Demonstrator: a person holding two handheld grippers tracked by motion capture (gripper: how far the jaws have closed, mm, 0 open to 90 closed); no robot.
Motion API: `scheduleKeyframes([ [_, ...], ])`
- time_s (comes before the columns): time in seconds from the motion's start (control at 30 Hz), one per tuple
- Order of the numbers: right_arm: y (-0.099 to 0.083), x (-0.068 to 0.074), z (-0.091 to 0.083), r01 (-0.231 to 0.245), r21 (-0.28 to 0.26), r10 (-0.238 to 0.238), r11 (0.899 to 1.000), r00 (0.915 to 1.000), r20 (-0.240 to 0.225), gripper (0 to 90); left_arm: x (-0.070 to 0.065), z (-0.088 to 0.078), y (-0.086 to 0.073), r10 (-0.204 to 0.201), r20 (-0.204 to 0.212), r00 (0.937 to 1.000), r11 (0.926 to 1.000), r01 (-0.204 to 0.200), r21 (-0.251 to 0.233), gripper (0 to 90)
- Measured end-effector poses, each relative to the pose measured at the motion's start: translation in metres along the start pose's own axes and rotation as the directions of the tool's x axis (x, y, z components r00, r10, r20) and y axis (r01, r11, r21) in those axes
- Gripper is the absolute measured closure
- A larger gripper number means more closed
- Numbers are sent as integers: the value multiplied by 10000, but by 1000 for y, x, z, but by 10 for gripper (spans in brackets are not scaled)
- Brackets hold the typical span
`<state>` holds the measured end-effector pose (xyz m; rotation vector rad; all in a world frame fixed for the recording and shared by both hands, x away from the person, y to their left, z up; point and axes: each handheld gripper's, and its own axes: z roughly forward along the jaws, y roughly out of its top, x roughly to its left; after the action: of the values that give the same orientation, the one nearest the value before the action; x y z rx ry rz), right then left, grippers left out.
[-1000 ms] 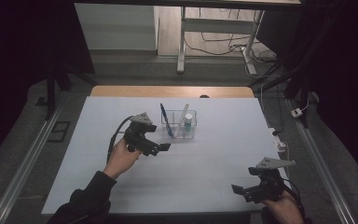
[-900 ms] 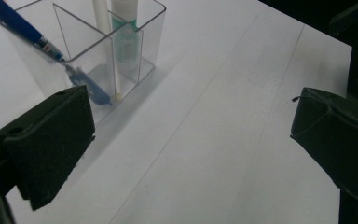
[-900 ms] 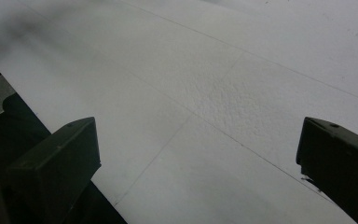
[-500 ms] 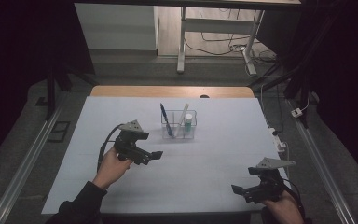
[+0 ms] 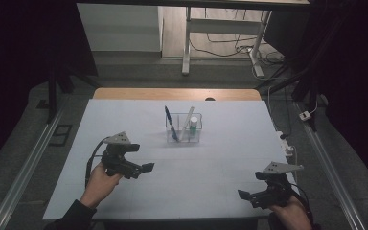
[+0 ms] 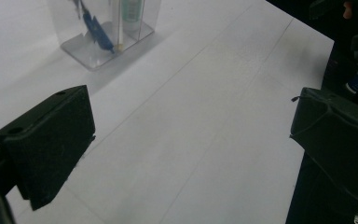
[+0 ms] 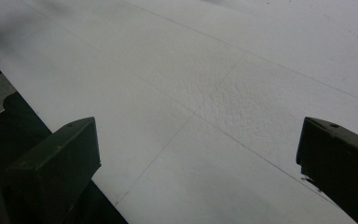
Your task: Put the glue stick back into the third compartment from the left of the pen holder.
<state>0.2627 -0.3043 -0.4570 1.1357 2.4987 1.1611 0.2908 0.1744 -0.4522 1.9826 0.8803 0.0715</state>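
L gripper (image 5: pixel 141 168): jaws wide, empty, near-left | R gripper (image 5: pixel 245 195): jaws wide, empty, near edge | clear organizer (image 5: pixel 184 129) with blue pen (image 5: pixel 170 123), mid-table | advice: approach pen vertically, avoid organizer walls.

Clear glossy plastic holder (image 5: pixel 184 129) on a matt white table (image 5: pixel 211 167); matt black jaws.

A white table (image 5: pixel 211 167) occupies the centre of the high view, with a wooden edge strip (image 5: pixel 177 94) along its far side. Metal rails (image 5: pixel 21 170) run along both sides. Beyond the table, cables (image 5: pixel 230 45) lie on the floor near a metal stand (image 5: pixel 187 40).
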Motion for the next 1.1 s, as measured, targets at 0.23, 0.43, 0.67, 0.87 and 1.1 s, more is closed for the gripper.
scheduleKeyframes([
  [0.23, 0, 0, 0, 29, 44, -29, 10000, 10000, 66, 0, -1, -18, -17, -305, -200, 9993, 9994, 301, -189, 0],
  [0.43, 0, 1, 0, 47, 59, -48, 10000, 9999, 90, 0, -1, -34, -32, -549, -473, 9974, 9979, 532, -367, 0],
  [0.67, 0, 1, 0, 49, 67, -49, 10000, 9999, 102, 0, -1, -51, -47, -816, -779, 9936, 9953, 772, -582, 0],
  [0.87, 0, 1, 0, 43, 61, -43, 10000, 9999, 103, 0, -1, -64, -60, -1076, -1055, 9886, 9924, 1004, -716, 0],
  [1.1, 0, 1, 0, 36, 57, -37, 10000, 9999, 114, 0, 0, -78, -75, -1402, -1305, 9815, 9879, 1299, -846, 0],
])
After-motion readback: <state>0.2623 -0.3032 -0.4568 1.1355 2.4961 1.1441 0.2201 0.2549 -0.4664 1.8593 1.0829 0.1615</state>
